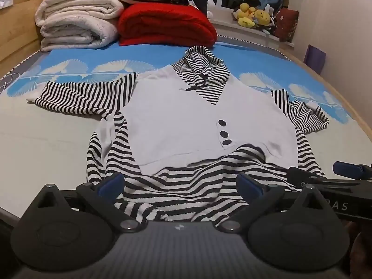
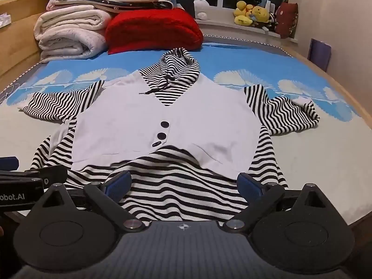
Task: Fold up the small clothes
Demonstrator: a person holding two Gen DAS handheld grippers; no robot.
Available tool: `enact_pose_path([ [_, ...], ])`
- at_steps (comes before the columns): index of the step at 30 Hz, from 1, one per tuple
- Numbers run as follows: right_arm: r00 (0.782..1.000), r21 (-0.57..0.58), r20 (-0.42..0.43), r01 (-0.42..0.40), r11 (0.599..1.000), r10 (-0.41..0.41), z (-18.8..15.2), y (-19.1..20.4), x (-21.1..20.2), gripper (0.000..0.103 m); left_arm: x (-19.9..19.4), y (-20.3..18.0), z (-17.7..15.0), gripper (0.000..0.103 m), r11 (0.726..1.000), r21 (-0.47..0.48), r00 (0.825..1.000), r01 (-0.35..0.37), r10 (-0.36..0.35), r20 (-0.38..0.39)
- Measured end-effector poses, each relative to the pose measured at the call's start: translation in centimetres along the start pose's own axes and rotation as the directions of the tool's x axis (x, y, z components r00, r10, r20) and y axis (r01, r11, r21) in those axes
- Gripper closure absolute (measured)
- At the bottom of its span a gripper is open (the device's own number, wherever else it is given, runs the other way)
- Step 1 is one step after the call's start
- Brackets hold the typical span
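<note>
A small top (image 1: 172,121) lies face up on the bed, spread flat with sleeves out. It has a pale grey vest front with three dark buttons (image 1: 224,133), black-and-white striped sleeves, hem and cowl collar (image 1: 204,69). It also shows in the right wrist view (image 2: 144,125). My left gripper (image 1: 180,183) is open, hovering over the striped hem at its near-left part. My right gripper (image 2: 184,183) is open over the hem's near-right part. The right gripper's fingers (image 1: 348,168) show at the right edge of the left view. Neither holds cloth.
Folded white blankets (image 1: 76,25) and a red blanket (image 1: 162,23) are stacked at the bed's far end. Yellow plush toys (image 1: 253,14) sit on the windowsill. A wooden bed frame (image 1: 16,34) runs along the left; a wall is on the right.
</note>
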State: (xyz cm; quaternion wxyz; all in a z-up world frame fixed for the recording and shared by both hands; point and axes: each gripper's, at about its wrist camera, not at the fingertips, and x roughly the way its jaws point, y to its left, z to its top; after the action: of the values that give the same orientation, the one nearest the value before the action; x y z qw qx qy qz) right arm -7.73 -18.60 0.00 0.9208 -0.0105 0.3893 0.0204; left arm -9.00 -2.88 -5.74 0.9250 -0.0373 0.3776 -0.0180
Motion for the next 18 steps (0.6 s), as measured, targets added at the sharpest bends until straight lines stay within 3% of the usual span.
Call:
enact_pose_path([
  [18,1.000,0.009,-0.002,-0.013,1.000,0.013,-0.05,-0.10,0.18,0.008,0.34,-0.33,-0.14,0.001,1.000,0.006,1.000,0.007,-0.007,-0.009],
])
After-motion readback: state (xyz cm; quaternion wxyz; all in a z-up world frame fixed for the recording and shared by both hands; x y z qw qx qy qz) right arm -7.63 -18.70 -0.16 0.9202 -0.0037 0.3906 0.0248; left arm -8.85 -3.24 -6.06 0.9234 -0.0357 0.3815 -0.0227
